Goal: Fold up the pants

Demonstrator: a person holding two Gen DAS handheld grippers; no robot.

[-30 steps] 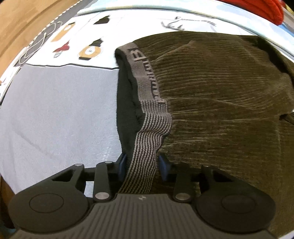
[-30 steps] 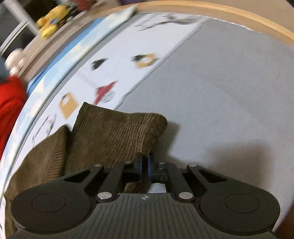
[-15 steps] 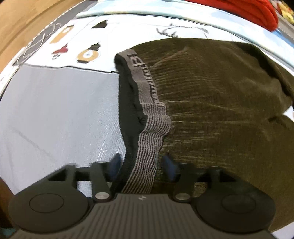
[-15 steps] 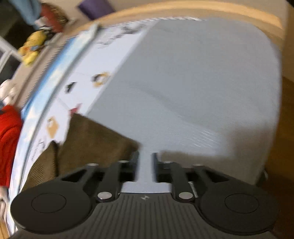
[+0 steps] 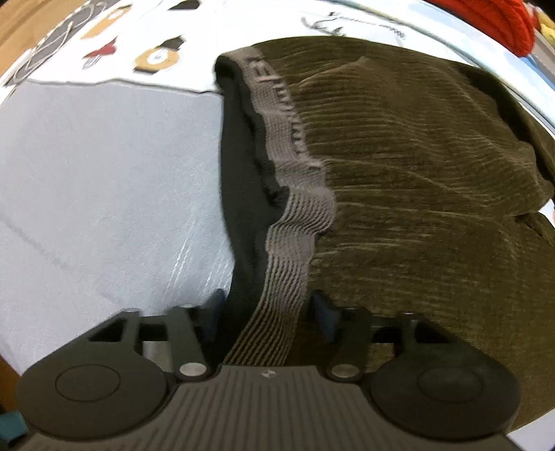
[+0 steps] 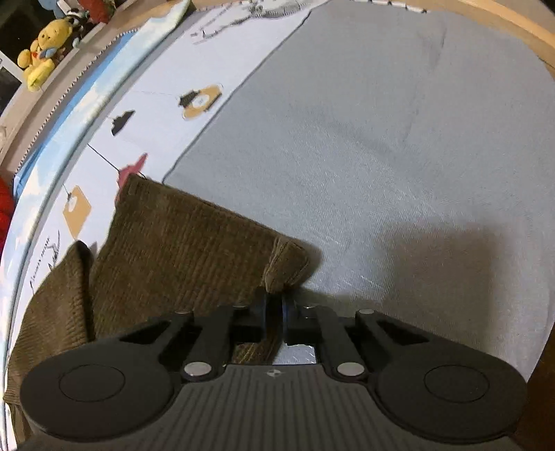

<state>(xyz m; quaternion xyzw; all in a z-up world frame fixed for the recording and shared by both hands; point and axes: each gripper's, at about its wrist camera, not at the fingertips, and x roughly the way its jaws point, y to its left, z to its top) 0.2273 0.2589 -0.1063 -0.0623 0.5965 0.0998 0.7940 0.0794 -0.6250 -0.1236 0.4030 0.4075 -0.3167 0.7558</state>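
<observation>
Two black claws work at opposite ends of the olive-brown ribbed corduroy pants [image 5: 416, 180], which lie spread on a pale grey quilted bed cover [image 5: 104, 173] with a white printed strip [image 5: 104, 52] along its far side. The left claw [image 5: 267, 312] straddles the grey striped elastic waistband [image 5: 295, 215]; its jaws have just been closing, with the waistband and its black lining between them, but gaps still show between cloth and the blue pads, so nothing is gripped. The right claw [image 6: 274, 308] has just snapped nearly closed, its jaws almost together with a fold of the pants' hem corner [image 6: 284, 263] pinched between them, close above the bed cover. A red garment [image 5: 492, 20] lies beyond the pants, and a yellow stuffed bear [image 6: 41, 52] sits on a ledge past the bed's edge.
</observation>
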